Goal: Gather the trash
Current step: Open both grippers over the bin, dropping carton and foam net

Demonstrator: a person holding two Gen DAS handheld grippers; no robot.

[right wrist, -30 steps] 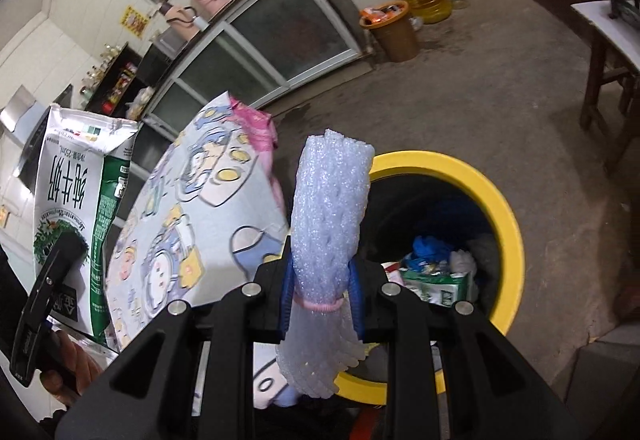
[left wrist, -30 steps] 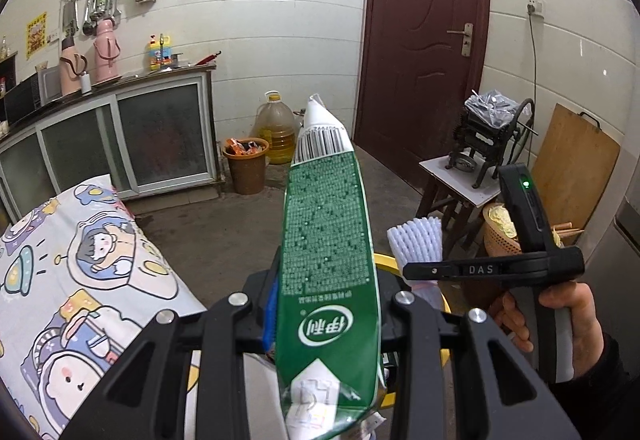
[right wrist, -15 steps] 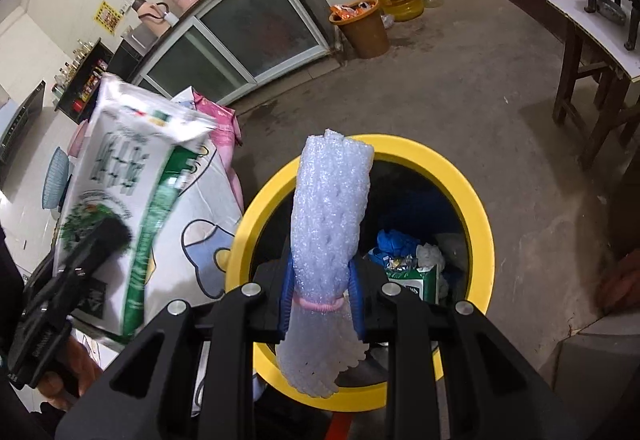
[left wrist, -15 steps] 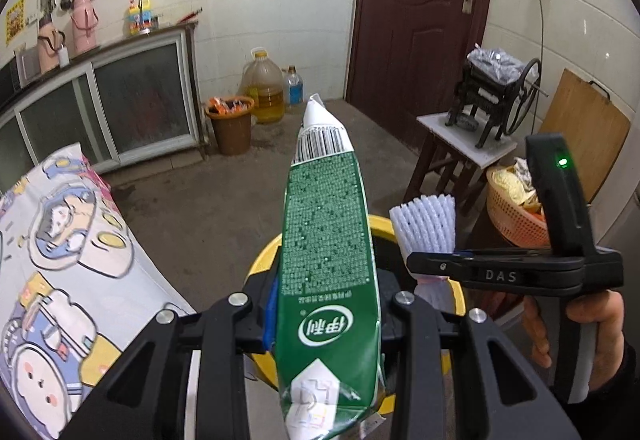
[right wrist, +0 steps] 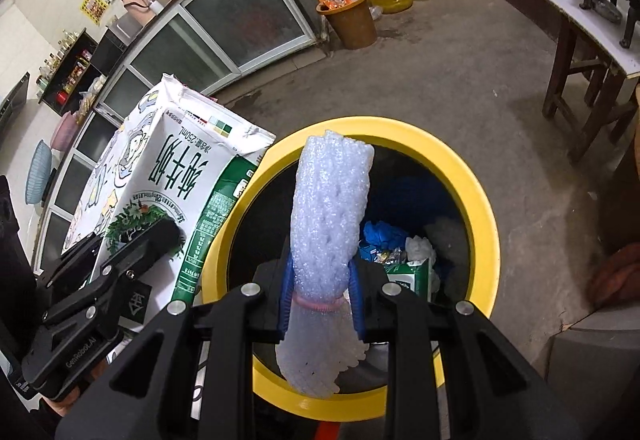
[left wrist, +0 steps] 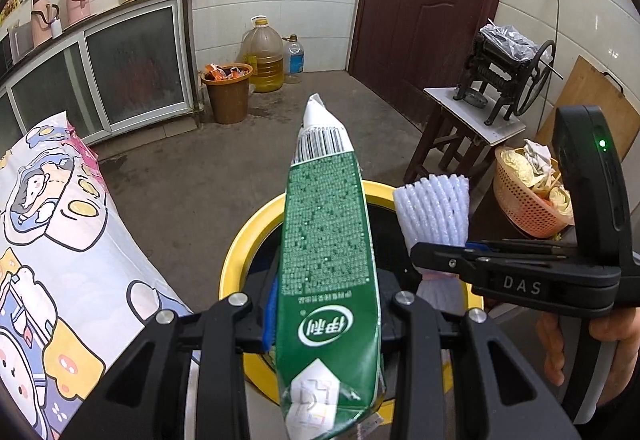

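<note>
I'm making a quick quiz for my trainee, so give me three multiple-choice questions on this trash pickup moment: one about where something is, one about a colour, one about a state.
1. Where is the foam fruit net?
A. On the floor
B. Clamped in the right gripper above the bin
C. On the wooden stool

2. What colour is the rim of the bin below the grippers?
A. Yellow
B. Red
C. Grey

3. What state is the left gripper in?
A. Open and empty
B. Out of view
C. Shut on the green milk carton

Answers:
1 B, its pads pinch the net over the bin's mouth.
2 A, the ring is bright yellow.
3 C, the carton stands gripped between its fingers.
</note>
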